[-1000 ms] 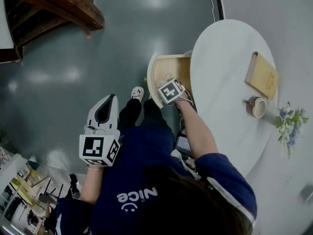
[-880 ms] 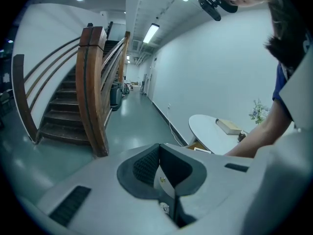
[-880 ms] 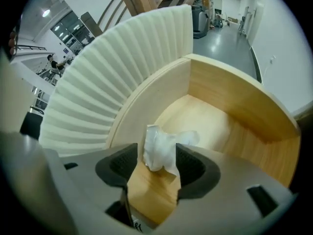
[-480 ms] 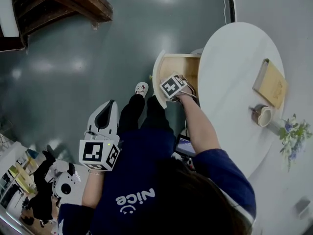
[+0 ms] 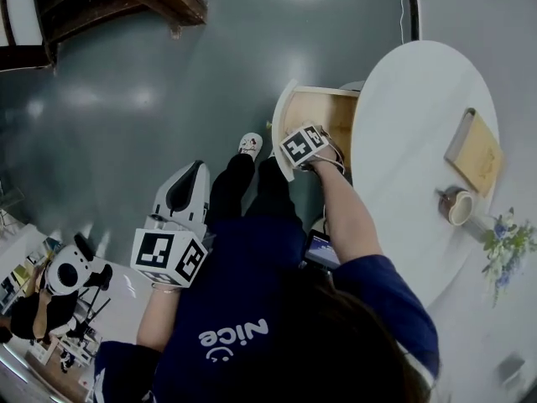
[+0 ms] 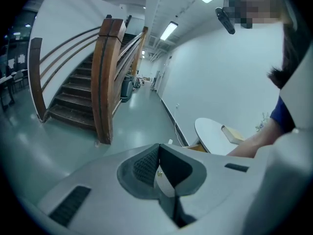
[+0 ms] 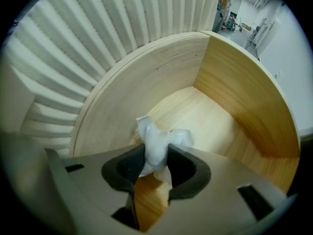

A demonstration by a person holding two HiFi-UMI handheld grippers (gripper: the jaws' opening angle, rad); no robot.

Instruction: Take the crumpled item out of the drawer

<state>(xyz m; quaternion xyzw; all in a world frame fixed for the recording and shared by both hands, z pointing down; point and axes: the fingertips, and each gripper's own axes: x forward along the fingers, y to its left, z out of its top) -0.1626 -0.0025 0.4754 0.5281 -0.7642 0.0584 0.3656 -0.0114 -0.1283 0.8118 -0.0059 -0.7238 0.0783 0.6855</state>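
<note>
Two jaws of the right gripper, just closed, pinched the crumpled white paper wad between them; a steady, straight lift would best clear the curved pale-wood drawer.

The scene is being viewed from above the person's head, steeply downward and from afar, with the round table and the open drawer being taken in. The drawer's inside is being looked into closely, straight down, from the right gripper. From the left gripper, the room is being looked across toward a staircase, the table being shared with the head view.
</note>
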